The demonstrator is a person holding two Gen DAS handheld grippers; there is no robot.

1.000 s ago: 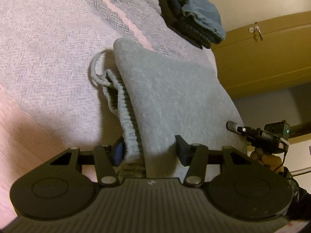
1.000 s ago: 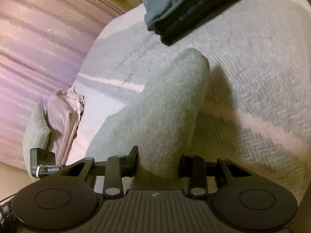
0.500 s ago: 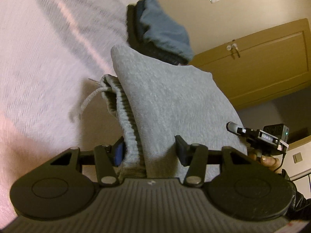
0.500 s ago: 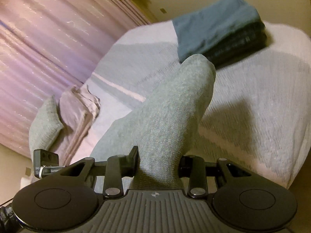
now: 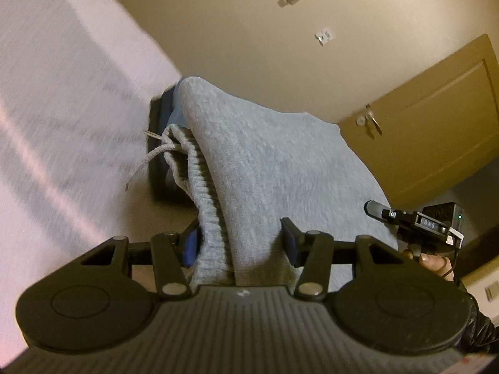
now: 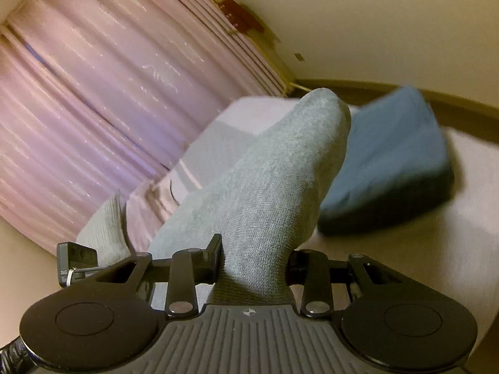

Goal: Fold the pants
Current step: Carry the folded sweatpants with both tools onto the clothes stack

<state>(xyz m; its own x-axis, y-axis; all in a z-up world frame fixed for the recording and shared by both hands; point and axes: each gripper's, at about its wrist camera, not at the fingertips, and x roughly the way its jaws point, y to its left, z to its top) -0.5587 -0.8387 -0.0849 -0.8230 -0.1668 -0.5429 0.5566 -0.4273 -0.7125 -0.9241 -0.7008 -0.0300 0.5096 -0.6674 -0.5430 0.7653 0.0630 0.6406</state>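
The folded grey sweatpants (image 5: 268, 162) hang in the air between both grippers, above the bed. My left gripper (image 5: 240, 243) is shut on the thick end with the ribbed waistband (image 5: 205, 193) and a dangling drawstring (image 5: 146, 162). My right gripper (image 6: 254, 261) is shut on the other end of the grey sweatpants (image 6: 274, 168), which bulges forward past the fingers. The right gripper also shows at the right of the left wrist view, as a black device (image 5: 418, 222) in a hand. Fabric hides the inner faces of the pads.
A pale striped bedspread (image 5: 62, 99) covers the bed. A stack of folded dark and blue clothes (image 6: 386, 159) lies ahead on it, partly hidden behind the pants. Pink curtains (image 6: 93, 93), grey and pink pillows (image 6: 106, 218), a beige wall and a brown door (image 5: 430, 118) surround the bed.
Both grippers have risen with the sweatpants, lifting them off the bedspread and toward the stack of folded clothes. More wall, door and curtain now show. Both grips stay the same.
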